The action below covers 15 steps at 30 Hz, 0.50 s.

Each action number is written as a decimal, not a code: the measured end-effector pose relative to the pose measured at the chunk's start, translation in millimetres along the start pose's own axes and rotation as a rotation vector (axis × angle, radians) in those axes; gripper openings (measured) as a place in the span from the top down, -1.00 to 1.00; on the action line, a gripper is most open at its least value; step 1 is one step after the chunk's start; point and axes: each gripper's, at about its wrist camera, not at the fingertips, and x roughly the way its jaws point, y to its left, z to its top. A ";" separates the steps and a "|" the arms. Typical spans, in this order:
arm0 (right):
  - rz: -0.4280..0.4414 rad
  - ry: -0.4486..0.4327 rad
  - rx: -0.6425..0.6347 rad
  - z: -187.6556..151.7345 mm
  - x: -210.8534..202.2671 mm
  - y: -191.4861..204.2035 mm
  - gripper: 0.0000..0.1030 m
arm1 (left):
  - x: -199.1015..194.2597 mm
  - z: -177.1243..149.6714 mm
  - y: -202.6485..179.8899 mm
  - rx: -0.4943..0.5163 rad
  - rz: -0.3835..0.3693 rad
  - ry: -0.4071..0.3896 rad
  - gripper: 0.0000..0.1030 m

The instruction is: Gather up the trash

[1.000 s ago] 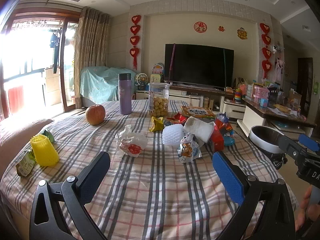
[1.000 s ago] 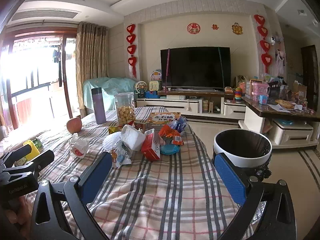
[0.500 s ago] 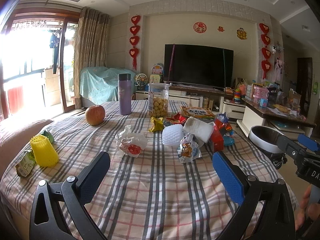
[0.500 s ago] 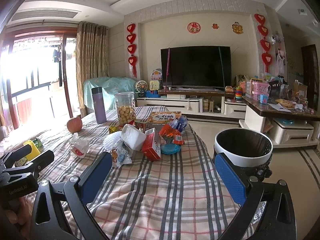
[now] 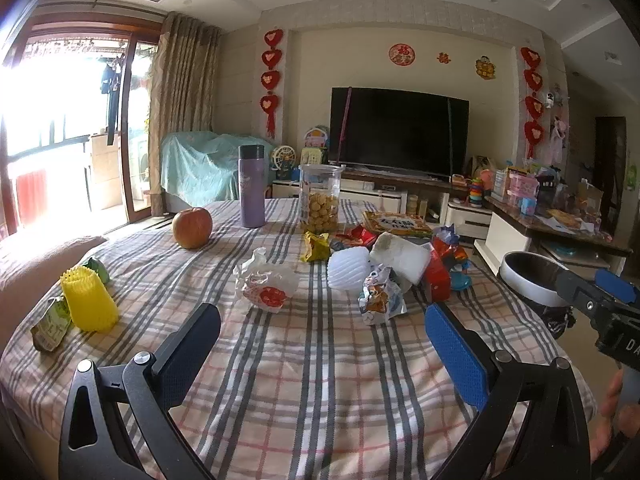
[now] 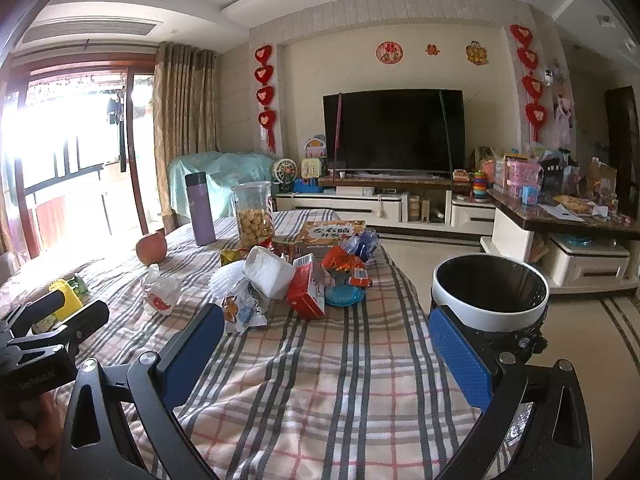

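1. Ahead of your left gripper (image 5: 322,330), past its fingertips and a little to the right, lies the crumpled snack wrapper (image 5: 379,299) with a cartoon print; the white plastic bag with a red mark (image 5: 267,286) lies ahead and slightly left. Both sit on the checked tablecloth (image 5: 320,380), apart from the fingers.
2. Your left gripper's fingers are spread wide and hold nothing. The same goes for your right gripper (image 6: 326,332): fingers wide apart, empty.
3. From the right wrist view, that wrapper (image 6: 242,306) sits just past the left finger, so either hand could reach it; the trash bin (image 6: 490,294) stands off the table edge on your right side, nearer the right gripper.
4. The wrapper looks crumpled with no clear long axis; any approach angle should probably do.
5. Writing: the flat orange packet (image 5: 396,224) carries large Chinese characters, too small to read. The red carton (image 6: 307,290) has a barcode label.
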 end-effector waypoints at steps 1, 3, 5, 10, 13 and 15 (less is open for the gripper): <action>0.012 0.006 0.005 -0.3 1.4 1.0 -1.00 | 0.9 -0.1 1.0 -0.002 -0.002 0.003 -0.99; 0.034 0.016 0.017 0.4 3.7 2.6 -1.00 | 3.4 -0.2 5.3 -0.008 -0.004 0.008 -0.99; 0.050 0.028 0.020 1.1 7.4 5.4 -1.00 | 8.3 0.5 10.4 -0.014 -0.003 0.021 -0.99; 0.085 0.069 0.035 1.6 20.3 12.5 -1.00 | 26.7 2.4 27.9 -0.039 0.019 0.066 -0.99; 0.111 0.096 0.036 2.0 31.9 18.6 -1.00 | 38.5 2.7 37.2 -0.052 0.034 0.092 -0.99; 0.133 0.121 0.045 0.7 41.4 22.0 -1.00 | 49.8 2.9 43.7 -0.056 0.038 0.118 -0.99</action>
